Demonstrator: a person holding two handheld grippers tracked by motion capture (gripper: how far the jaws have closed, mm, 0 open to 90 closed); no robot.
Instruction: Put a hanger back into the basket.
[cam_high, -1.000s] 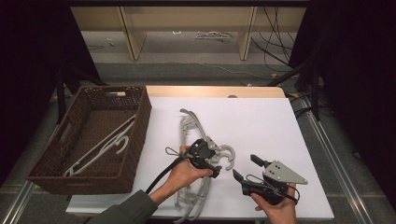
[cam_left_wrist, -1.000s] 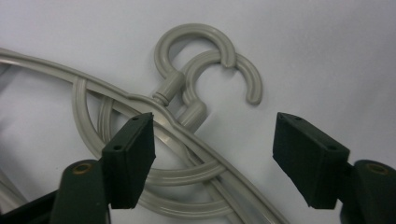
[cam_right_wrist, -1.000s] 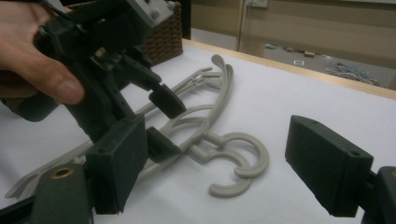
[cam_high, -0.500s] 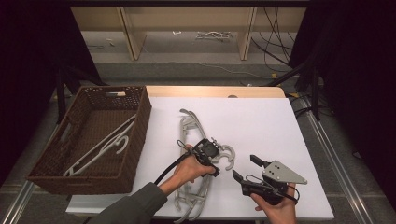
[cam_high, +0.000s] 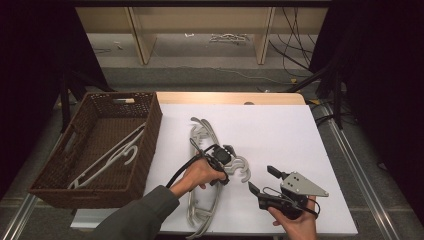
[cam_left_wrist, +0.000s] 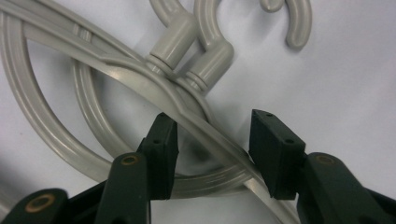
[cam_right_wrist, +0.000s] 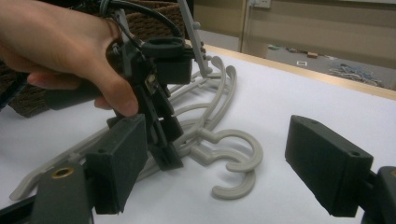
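1. At bench (cam_high: 300, 130) centre, grey hangers (cam_high: 202, 145) lie stacked, hooks toward three o'clock.
2. Left hand-held gripper (cam_left_wrist: 212, 140) straddles their necks, jaws closing, not yet clamped.
3. Right hand-held gripper (cam_high: 260, 180) waits at five o'clock, jaws apart, empty.

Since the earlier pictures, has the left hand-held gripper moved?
Yes. The left hand-held gripper has shifted right, away from the basket, over the hangers. Its jaws have just been closing around a hanger arm.

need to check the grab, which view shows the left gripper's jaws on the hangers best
The left gripper view: the left gripper straddles a hanger arm, jaws closing in, pads not yet pressing. The right gripper view shows it side-on, partly behind the hand. In the high view the hand hides its jaws.
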